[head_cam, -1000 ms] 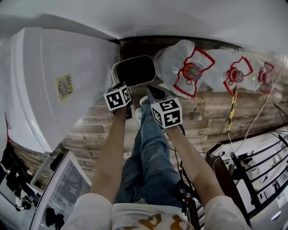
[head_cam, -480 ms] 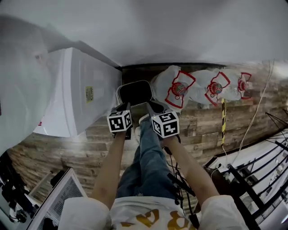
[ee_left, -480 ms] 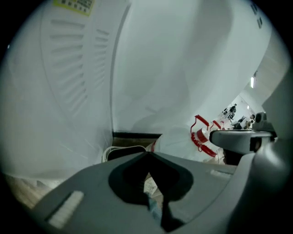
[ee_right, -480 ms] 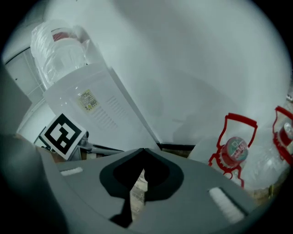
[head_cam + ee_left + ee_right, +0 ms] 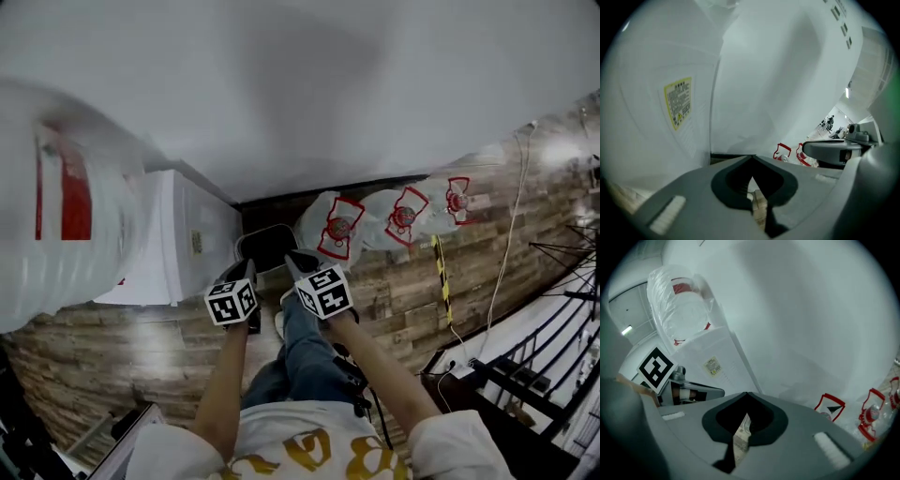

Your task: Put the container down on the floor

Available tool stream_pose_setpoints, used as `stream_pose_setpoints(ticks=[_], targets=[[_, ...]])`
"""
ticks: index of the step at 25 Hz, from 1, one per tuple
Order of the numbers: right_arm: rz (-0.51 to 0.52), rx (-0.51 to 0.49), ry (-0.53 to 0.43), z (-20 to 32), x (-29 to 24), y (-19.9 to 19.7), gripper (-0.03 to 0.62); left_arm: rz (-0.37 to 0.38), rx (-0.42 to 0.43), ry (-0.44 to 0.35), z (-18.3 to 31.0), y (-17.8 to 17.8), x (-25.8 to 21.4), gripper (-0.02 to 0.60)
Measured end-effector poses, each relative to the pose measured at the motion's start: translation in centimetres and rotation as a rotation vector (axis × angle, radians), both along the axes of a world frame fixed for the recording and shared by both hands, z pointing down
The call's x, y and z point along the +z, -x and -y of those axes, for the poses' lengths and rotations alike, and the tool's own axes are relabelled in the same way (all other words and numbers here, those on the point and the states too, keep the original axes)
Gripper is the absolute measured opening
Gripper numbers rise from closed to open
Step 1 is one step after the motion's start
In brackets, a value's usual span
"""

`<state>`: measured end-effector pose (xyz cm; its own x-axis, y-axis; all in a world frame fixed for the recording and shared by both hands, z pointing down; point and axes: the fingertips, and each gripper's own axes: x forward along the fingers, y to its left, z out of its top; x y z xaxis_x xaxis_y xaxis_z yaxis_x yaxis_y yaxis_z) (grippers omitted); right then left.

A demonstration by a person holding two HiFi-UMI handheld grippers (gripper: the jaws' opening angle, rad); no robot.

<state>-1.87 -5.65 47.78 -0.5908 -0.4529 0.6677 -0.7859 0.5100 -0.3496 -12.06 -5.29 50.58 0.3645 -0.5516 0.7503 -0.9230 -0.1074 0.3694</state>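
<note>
The person stands upright with both forearms extended forward and down over the jeans (image 5: pixel 305 352).

1. The left gripper (image 5: pixel 249 268) has its jaws clenched tip to tip. Only floor planks show through the gap behind the tips, so it grasps nothing.
2. The right gripper (image 5: pixel 293 256) is in the same state: jaws pressed together and empty.
3. Both grippers point at the near rim of the container, one toward each near corner. This spacing suits a two-handed carry of a wide bin.

The container (image 5: pixel 268 244), a dark bin with a pale rim, sits on the wood-plank floor (image 5: pixel 112 342) at the foot of the wall (image 5: pixel 328 94). It occupies the slot between the white appliance (image 5: pixel 192 251) on the left and the row of bagged bottles (image 5: pixel 339 228) on the right. From the head view it cannot be told whether the jaw tips touch the rim or sit just short of it. Neither gripper view shows the bin.

Judgement: with both jaws shut on nothing and the bin upright on the floor, the set-down appears complete. The tight slot leaves little side clearance, so any withdrawal calls for a straight pull toward the person.
</note>
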Motion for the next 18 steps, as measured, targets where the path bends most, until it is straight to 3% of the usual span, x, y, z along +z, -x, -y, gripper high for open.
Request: stream_pose_setpoints(ticks=[4,11,18], targets=[[0.003,0.042,-0.064,2.5,-4.1,-0.2,0.026,-0.012,-0.004,-0.054,1.9,-0.2,-4.1,0.000],[0.029,0.095,-0.154,1.0,-12.3,-0.6,0.026,-0.048,0.058,-0.157,1.5,-1.4,-12.3,0.000],[-0.001,0.110,-0.249,0.0,-16.9,-0.8,0.026,-0.095,0.109,-0.243,0.3,-2.0,-17.6,0.000]])
